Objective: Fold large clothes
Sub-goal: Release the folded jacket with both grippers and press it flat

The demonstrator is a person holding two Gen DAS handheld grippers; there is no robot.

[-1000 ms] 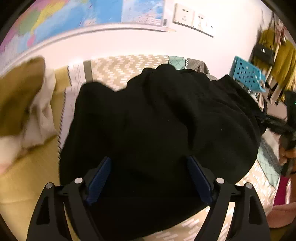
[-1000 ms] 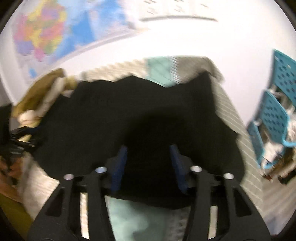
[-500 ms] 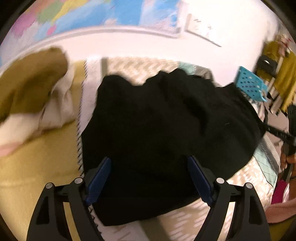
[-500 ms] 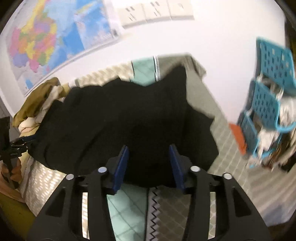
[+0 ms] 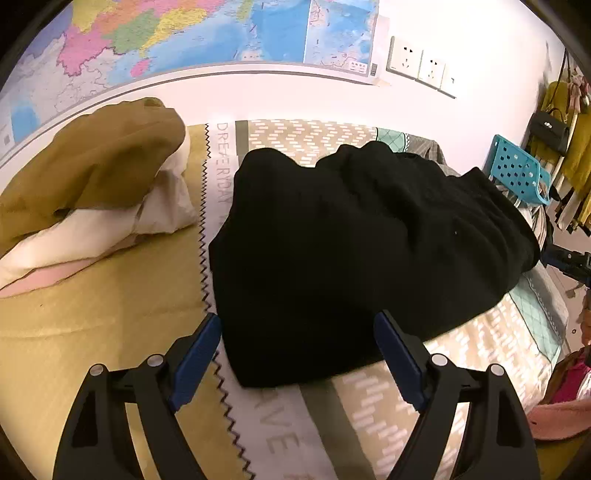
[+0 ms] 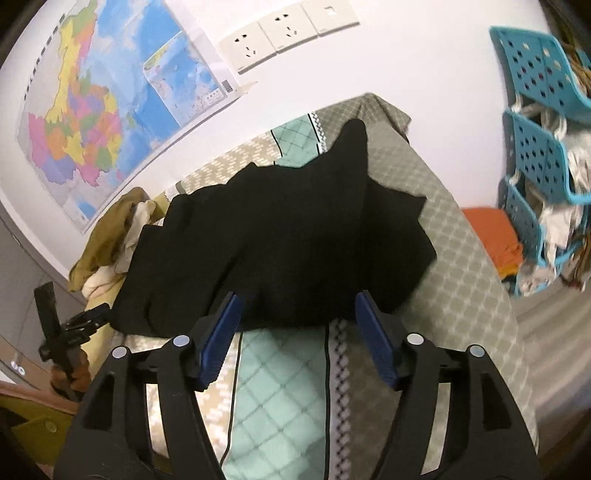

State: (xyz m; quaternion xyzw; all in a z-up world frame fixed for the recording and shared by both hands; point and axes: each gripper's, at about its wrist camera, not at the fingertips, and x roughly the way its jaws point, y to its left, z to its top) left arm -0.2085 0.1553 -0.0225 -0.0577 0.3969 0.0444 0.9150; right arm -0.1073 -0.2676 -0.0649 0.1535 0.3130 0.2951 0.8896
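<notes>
1. My left gripper [image 5: 297, 350] is spread wide and pinches nothing; its blue pads [image 5: 195, 350] frame the near corner of the black garment [image 5: 351, 251] without pressing it, which I read as backing off to look over the fold.
2. My right gripper [image 6: 299, 338] has just been opening. Its pads [image 6: 375, 341] stand apart at the garment's near hem, over the teal check of the bedspread [image 6: 280, 398], with no cloth caught between them. I judge it let the edge drop there so the hem would lie along the bed's front.
3. The garment lies bundled in a rough folded block on the patterned bedspread, middle of the bed, one flap poking toward the wall. It looks folded but lumpy; smoothing or another fold probably remains.
4. Left of it sits a brown and white heap of clothes [image 5: 92, 177], well apart, likely waiting its turn.
5. Beyond, a wall map [image 5: 184, 33], sockets [image 6: 288, 29], and blue perforated baskets [image 6: 535, 110] beside the bed.
</notes>
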